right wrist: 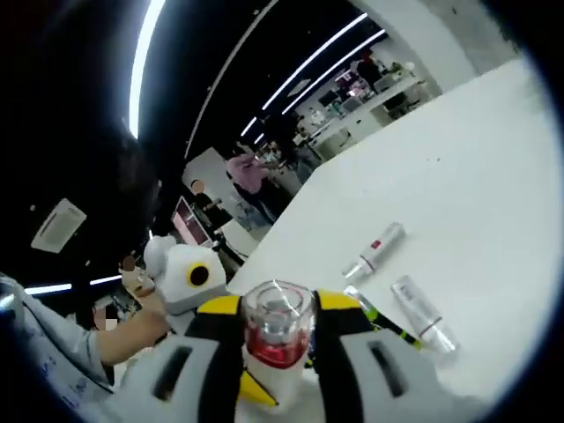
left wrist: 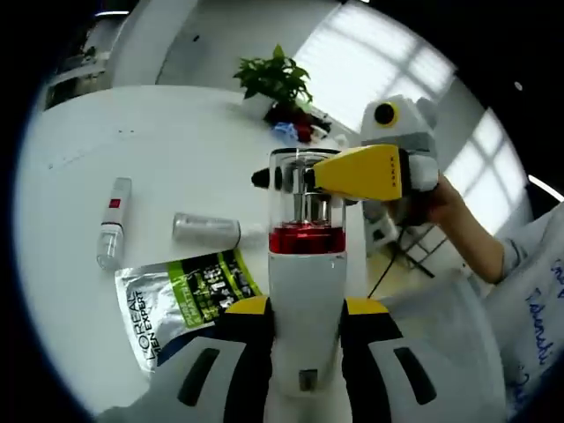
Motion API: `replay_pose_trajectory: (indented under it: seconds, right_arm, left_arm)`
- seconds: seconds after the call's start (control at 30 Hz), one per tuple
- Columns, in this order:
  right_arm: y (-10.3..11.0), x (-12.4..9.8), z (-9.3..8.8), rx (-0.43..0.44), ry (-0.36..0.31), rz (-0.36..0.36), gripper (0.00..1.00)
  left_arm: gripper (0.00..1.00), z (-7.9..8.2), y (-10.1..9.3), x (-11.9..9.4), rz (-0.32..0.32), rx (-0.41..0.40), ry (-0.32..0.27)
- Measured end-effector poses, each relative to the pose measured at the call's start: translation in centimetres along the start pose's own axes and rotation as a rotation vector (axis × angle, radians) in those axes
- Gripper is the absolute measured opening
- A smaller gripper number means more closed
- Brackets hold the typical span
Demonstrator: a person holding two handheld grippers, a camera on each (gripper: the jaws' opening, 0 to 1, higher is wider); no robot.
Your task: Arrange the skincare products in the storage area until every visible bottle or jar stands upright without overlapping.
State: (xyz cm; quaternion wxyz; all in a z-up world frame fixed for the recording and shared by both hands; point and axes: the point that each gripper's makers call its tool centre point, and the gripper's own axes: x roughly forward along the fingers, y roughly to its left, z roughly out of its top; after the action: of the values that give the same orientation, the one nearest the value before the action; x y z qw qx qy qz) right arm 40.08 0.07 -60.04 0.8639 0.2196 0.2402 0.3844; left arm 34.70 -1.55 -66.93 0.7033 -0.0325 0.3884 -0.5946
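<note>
Left gripper (left wrist: 304, 322) clenches the white bottle (left wrist: 306, 291) at lower centre, long axis running up-frame, clear cap (left wrist: 301, 189) topmost. Right gripper (left wrist: 291, 179) pinches that cap. 2 tubes (left wrist: 113, 220) (left wrist: 206, 229) lie flat left, above a sachet (left wrist: 181, 300).

obstacles: sachet (left wrist: 181, 300), silver tube (left wrist: 206, 229) and clear tube (left wrist: 113, 222) lying on the counter (left wrist: 159, 141) left of the bottle | plant (left wrist: 278, 79) at far edge | free: open counter between tubes and plant
</note>
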Motion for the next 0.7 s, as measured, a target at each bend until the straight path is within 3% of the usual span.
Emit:
replay_pose_trajectory:
  seconds: [0.3,0.7]
  right_arm:
    - [0.2,1.0,-0.9,-0.114,0.048,-0.012,0.3]
    - [-0.7,2.0,-0.4,-0.135,0.058,-0.006,0.3]
  left_arm:
    - [0.26,-1.1,1.2,0.3,0.054,0.039,0.059]
    - [0.26,-0.8,2.3,-0.1,0.07,0.035,0.071]
